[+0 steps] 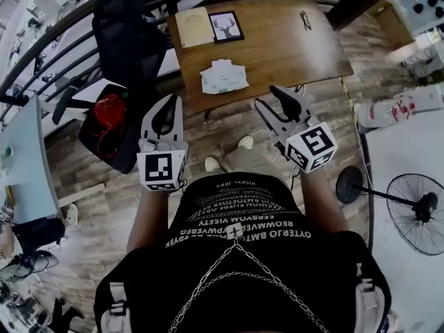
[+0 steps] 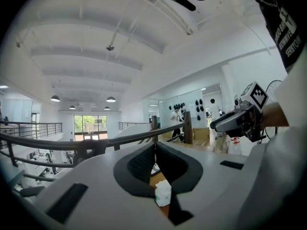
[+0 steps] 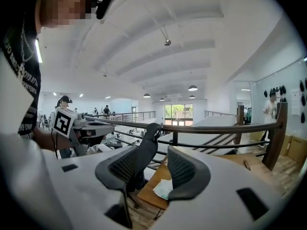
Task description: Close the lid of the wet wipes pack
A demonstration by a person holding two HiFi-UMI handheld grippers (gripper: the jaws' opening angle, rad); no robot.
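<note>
Nearest is the person, standing short of the table with both tools held out at about waist height, over the wooden floor (image 1: 388,68).

The left gripper (image 1: 170,106) has its jaws closed. In the left gripper view the pads meet at the tips, leaving only a diamond-shaped gap lower down, and nothing is held in it. The right gripper (image 1: 272,101) has its jaws apart. The right gripper view shows a clear gap between the pads with nothing in it.

Beyond the jaw tips is the near edge of the table (image 1: 277,40). The wet wipes pack (image 1: 223,76) lies flat on it, near that edge and left of centre, well apart from both tools. A flap seems to stand up at its far side, but it is too small to confirm as the lid. Further back lie a sheet of paper (image 1: 194,26) and a framed picture (image 1: 226,26), with a pair of glasses (image 1: 305,19) towards the right. A black chair (image 1: 128,37) stands off the left corner.

Step in hand: approach, as I read it. Neither tool has made contact with the pack.

Next move: carry both tools forward and down to the pack. One tool should steady the pack body. The other should fold the lid over and press it flat until it seats. The closed left jaws would suit pressing.
</note>
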